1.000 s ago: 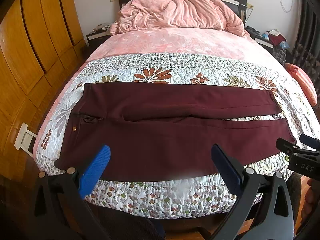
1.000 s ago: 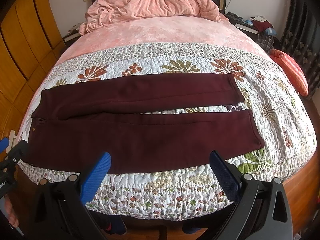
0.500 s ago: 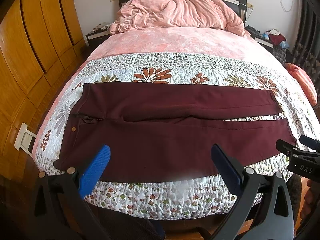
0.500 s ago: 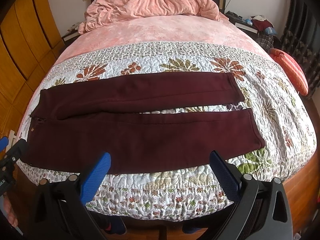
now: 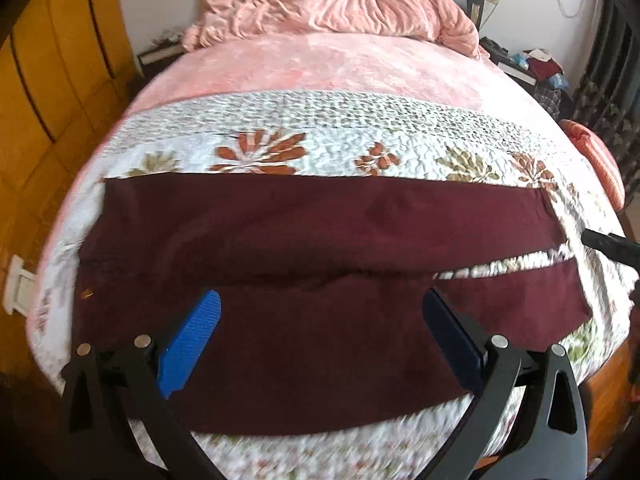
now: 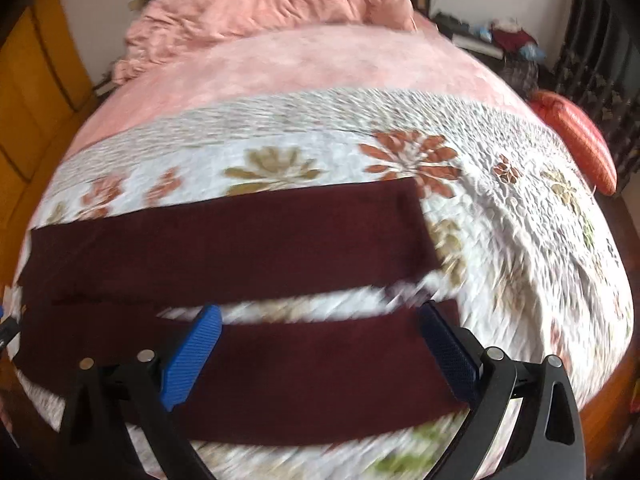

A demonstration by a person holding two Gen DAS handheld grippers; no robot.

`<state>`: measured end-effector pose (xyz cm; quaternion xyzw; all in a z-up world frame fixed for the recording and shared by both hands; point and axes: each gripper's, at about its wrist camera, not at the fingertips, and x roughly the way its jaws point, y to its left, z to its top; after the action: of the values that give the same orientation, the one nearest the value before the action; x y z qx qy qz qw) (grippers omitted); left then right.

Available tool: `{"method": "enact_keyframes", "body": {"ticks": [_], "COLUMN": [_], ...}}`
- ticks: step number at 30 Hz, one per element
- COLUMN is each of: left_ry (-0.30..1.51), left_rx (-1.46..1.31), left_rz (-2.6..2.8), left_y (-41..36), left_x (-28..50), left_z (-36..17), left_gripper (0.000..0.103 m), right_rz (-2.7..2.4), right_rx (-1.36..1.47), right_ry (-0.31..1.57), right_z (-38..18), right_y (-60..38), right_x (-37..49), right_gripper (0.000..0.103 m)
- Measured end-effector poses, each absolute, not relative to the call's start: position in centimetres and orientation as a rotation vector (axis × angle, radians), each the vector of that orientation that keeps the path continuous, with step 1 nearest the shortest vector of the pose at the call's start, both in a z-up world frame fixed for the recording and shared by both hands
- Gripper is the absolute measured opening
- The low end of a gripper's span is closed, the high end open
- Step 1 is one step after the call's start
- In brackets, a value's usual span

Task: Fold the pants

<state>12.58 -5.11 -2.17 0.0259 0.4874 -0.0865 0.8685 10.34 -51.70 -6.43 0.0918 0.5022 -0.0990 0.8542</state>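
1. no brand, label or writing can be read in either view; both are motion-blurred.
2. left gripper [image 5: 320,320]: blue pads [image 5: 188,350] spread wide apart, nothing between them. it hangs over the near leg of the pants [image 5: 320,240].
3. right gripper [image 6: 318,334]: fingers wide apart too, holding nothing, over the near leg toward its hem end.
4. pants: maroon, laid flat across the floral quilt [image 5: 280,148], both legs stretched sideways. waist lies left of the left fingers; hems lie right of them. a small metal button [image 5: 86,292] shows left of the left fingertip.
5. edges: a strip of quilt shows between the two legs, widening toward the hems, just ahead of the right gripper's fingertips. the near leg's hem edge sits right beside the right gripper's right pad [image 6: 448,348].
6. open room: bare quilt ahead of the fingers beyond the far leg, then pink sheet [image 5: 340,64] and a heaped pink blanket [image 5: 340,0]. more bare quilt right of the hems.
7. wooden wardrobe [image 5: 52,92] far left; orange cushion [image 6: 572,140] at the bed's right edge.
8. a dark tip of the right gripper pokes in at the right edge of the left view, near the far hem.
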Motion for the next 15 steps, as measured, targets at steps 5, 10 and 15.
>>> {"method": "enact_keyframes", "body": {"ticks": [5,10,15], "left_ry": [1.074,1.129,1.147], "left_rx": [-0.002,-0.029,-0.045], "left_rz": [-0.243,-0.278,-0.324], "left_y": [-8.4,-12.4,-14.7], "left_x": [18.0,23.0,25.2], "left_z": [-4.6,-7.3,-8.4], "left_gripper": [0.100,0.100,0.100], "right_rz": [-0.184,-0.137,-0.035], "right_rx": [0.313,0.351,0.418], "right_ry": [1.148,1.212,1.235], "right_z": [-10.6,-14.4,-17.6], "right_y": [-60.6,-65.0,-66.7], "right_x": [17.3,22.0,23.8], "right_gripper": [0.099,0.099,0.099]}}
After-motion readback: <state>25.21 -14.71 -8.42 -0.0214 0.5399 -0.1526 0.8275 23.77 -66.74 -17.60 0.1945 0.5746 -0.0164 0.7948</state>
